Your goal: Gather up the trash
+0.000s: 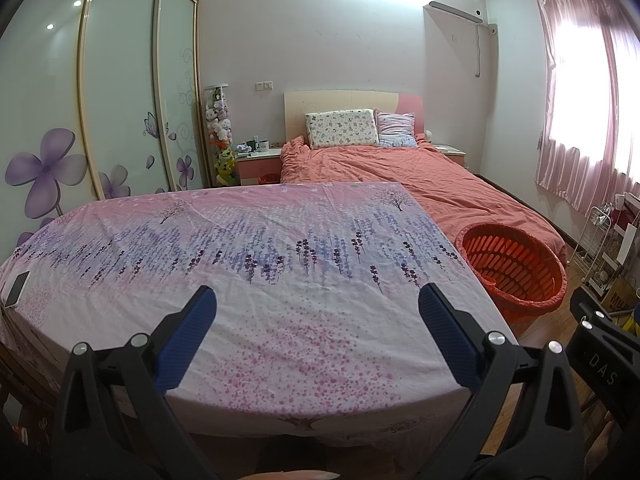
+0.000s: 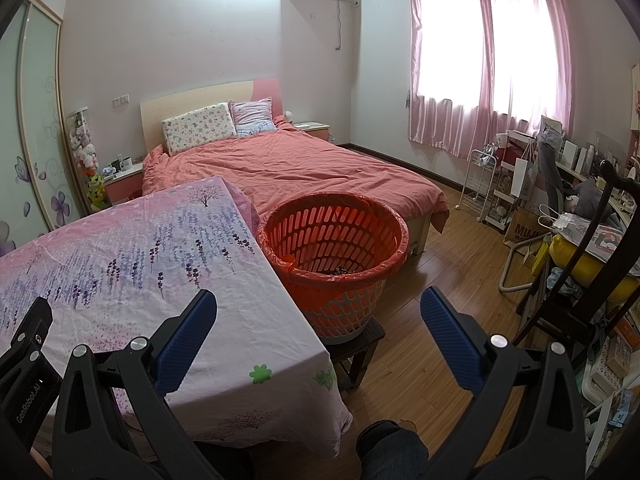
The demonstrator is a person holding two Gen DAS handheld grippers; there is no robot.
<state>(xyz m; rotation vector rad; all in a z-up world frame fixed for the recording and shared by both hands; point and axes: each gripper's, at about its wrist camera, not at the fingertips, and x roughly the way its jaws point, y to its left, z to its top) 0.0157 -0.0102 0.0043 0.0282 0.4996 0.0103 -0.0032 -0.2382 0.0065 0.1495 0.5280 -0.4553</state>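
Left wrist view shows the left claw [image 1: 316, 300] spread wide and empty over the near edge of the desk [image 1: 280, 248], whose flowered cloth carries only a phone [image 1: 17, 289] at its left edge. Right wrist view shows the right claw [image 2: 318, 304] likewise wide apart and holding nothing, hanging past the desk's right edge above the wooden floor [image 2: 448, 256]. Just beside that edge stands the orange basket [image 2: 332, 236], lined with a red bag, on a dark stool [image 2: 360, 344], with a small dark scrap [image 2: 342, 270] lying inside.
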